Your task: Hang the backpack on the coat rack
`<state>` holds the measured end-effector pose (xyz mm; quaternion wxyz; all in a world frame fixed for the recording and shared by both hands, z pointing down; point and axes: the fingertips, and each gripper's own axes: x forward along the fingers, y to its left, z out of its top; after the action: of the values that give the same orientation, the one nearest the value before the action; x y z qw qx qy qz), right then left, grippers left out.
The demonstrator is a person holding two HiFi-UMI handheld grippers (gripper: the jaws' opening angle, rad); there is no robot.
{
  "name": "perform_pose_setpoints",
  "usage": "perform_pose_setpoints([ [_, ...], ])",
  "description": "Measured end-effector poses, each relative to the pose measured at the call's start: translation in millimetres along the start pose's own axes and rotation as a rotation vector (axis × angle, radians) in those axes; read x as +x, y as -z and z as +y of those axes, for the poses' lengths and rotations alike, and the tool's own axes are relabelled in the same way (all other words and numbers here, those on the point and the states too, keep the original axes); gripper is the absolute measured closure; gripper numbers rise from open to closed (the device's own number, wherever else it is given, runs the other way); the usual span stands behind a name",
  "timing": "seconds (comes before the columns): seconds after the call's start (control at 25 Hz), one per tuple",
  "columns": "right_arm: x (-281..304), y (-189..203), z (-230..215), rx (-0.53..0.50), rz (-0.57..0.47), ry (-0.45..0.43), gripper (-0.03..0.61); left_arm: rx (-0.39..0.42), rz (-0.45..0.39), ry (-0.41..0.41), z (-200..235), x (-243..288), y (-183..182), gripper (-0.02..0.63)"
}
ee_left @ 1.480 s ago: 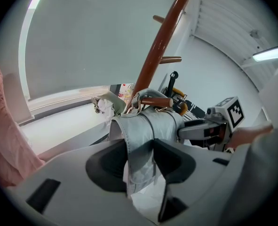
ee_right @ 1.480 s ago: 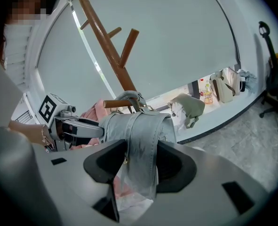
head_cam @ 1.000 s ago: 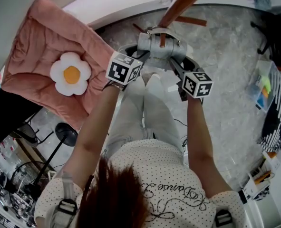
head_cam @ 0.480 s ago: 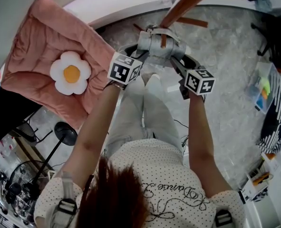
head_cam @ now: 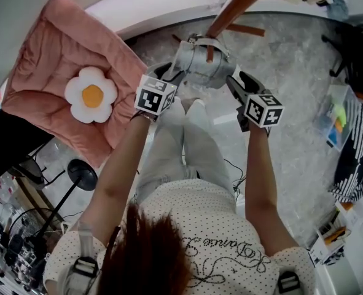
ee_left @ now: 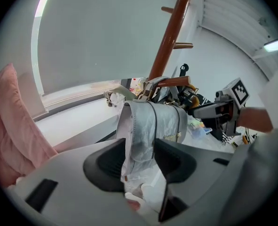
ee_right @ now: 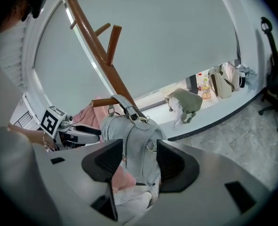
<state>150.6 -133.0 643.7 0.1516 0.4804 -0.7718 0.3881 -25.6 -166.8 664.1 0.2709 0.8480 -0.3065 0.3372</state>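
Observation:
A grey backpack (head_cam: 202,66) hangs by its top loop on a peg (ee_left: 174,82) of the brown wooden coat rack (head_cam: 236,8). My left gripper (head_cam: 166,72) is at its left side. In the left gripper view the bag's side panel (ee_left: 139,126) fills the gap between the jaws, which are shut on it. My right gripper (head_cam: 236,82) stands just off the bag's right side. Its jaws are opening, and in the right gripper view the backpack (ee_right: 139,145) shows between them with a little room on each side.
A pink cushion with a fried-egg pillow (head_cam: 64,60) lies to the left. Bags (ee_right: 223,81) sit on the window ledge, and an office chair (ee_right: 273,79) stands at the right. My own legs are under the backpack, and a black lamp stand (head_cam: 83,171) stands lower left.
The right gripper has drawn back to the right, off the backpack. The left gripper has shifted slightly back and left, and the bag's lower left corner leans towards it.

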Motion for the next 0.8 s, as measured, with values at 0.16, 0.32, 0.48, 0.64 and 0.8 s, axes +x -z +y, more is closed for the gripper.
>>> perform_pose_setpoints([
  [0.16, -9, -7, 3, -0.022, -0.017, 0.001, 0.344, -0.005, -0.019, -0.022, 2, -12, 0, 0.434],
  [0.32, -19, -10, 14, -0.028, -0.035, 0.005, 0.348, 0.001, -0.034, -0.026, -6, -24, -2, 0.434],
  [0.48, -31, -19, 29, -0.050, -0.065, 0.002, 0.353, 0.010, -0.066, -0.038, -14, -40, -14, 0.434],
  [0.64, -43, -36, 43, -0.069, -0.112, 0.000, 0.362, 0.026, -0.109, -0.042, -21, -54, -29, 0.442],
  [0.8, -56, -53, 55, -0.100, -0.157, 0.013, 0.384, 0.051, -0.144, -0.047, -26, -67, -44, 0.468],
])
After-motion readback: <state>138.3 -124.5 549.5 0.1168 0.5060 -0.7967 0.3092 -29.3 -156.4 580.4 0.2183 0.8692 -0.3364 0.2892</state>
